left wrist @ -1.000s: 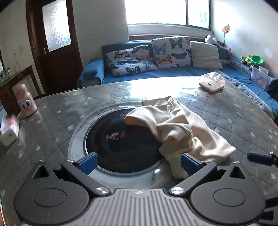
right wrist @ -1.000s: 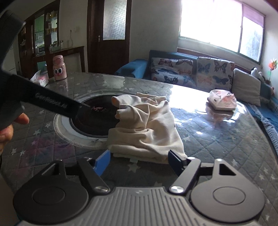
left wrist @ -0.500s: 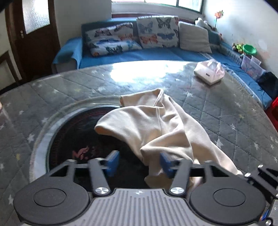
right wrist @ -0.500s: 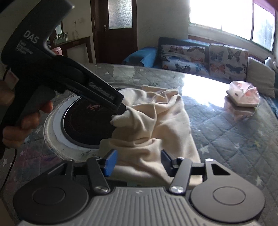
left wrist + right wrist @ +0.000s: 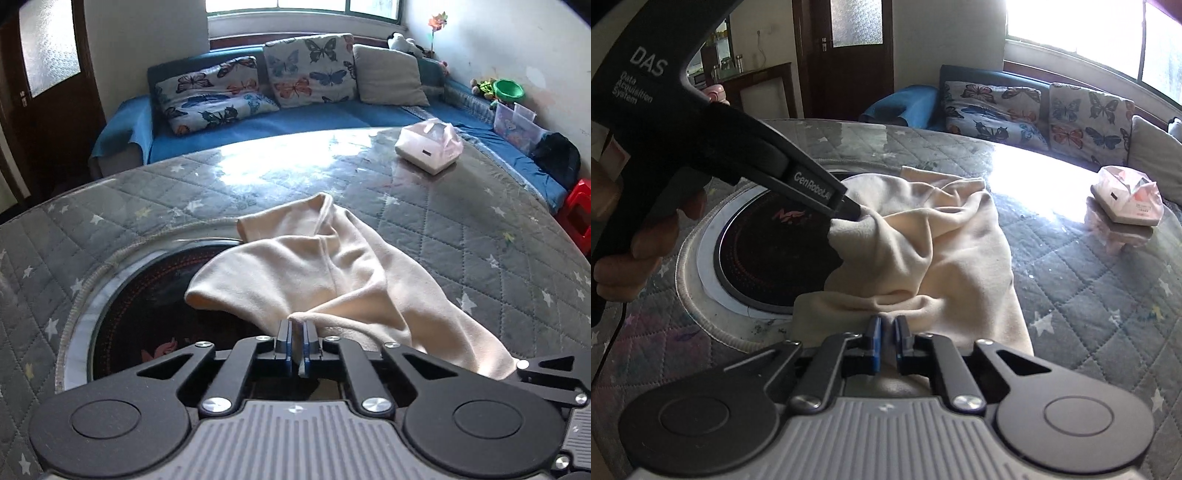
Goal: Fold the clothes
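Note:
A cream garment (image 5: 332, 266) lies crumpled on the round quilted table (image 5: 147, 206), partly over a black round inset (image 5: 147, 314). My left gripper (image 5: 295, 328) has its jaws closing, and the blue pads pinch a raised fold of the garment. The right wrist view shows that same left gripper (image 5: 855, 214) clamped on a lifted corner of the garment (image 5: 942, 258), with a hand (image 5: 635, 258) on its handle. My right gripper (image 5: 886, 325) is also closing, its pads pressing on the garment's near edge.
A wrapped tissue pack (image 5: 428, 147) sits on the far right of the table. Behind the table runs a blue sofa (image 5: 332, 118) with butterfly cushions. A red stool (image 5: 576, 218) stands off the table's right edge.
Both grippers came forward and down onto the garment and went from wide open to closed on its folds. The corner held by the left gripper now stands lifted.

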Demonstrator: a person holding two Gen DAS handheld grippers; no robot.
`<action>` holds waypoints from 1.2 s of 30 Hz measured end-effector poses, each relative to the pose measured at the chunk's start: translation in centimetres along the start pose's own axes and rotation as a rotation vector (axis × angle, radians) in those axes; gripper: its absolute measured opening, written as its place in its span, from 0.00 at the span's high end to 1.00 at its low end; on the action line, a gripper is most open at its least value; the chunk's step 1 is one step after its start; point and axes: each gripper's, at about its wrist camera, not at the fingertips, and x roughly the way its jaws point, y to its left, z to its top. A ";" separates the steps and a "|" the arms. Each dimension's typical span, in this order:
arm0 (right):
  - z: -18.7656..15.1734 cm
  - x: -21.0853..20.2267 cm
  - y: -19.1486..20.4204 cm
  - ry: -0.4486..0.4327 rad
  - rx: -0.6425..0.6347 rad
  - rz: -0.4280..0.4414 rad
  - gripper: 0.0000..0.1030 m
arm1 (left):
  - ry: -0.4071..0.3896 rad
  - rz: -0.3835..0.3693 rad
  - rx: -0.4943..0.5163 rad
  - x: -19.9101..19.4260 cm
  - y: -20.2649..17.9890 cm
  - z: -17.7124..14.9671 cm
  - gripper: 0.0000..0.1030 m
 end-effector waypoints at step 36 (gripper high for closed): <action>10.5 -10.5 -4.5 -0.290 -0.121 -0.222 1.00 | -0.137 -0.083 0.069 -4.3 2.2 1.3 0.96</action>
